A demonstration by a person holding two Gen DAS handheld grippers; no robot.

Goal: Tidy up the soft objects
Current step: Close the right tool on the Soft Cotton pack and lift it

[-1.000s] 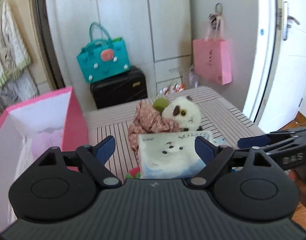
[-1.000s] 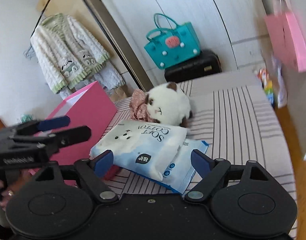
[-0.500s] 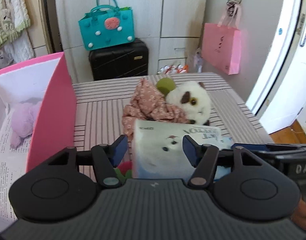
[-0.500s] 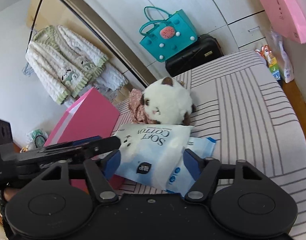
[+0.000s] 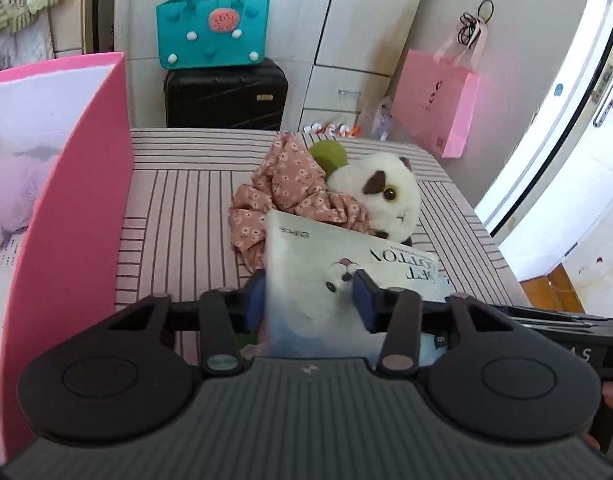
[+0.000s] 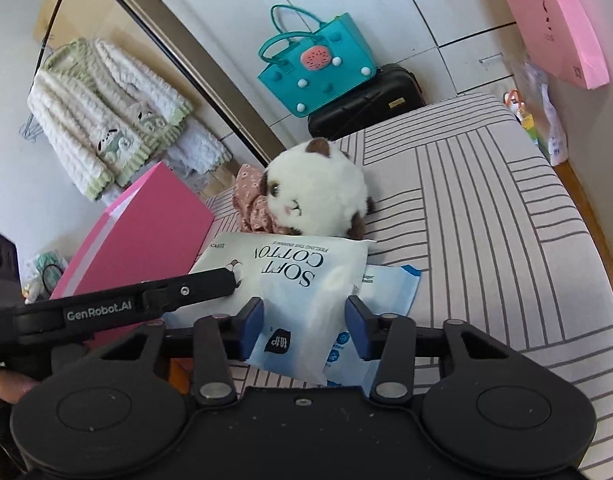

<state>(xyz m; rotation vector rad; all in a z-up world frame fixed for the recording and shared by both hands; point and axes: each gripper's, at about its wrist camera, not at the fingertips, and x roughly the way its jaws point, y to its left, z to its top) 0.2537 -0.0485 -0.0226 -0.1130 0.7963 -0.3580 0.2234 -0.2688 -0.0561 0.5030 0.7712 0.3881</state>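
- Closing on the pack [image 5: 306,280], the left gripper [image 5: 308,296] has just pinched one end, both pads pressing.
- Right gripper [image 6: 304,322] has closed likewise on the other end.
- Two grips likely steady it for the pink box [image 5: 70,216] beside.

We're in a home bedroom: wardrobe doors [image 5: 370,12] at twelve o'clock, cardigan [image 6: 106,116] hanging at ten, striped bed cover [image 6: 486,208] underneath us.

Bright daylight from the doorway [image 5: 578,184], sharp focus, strong fisheye bending at edges.
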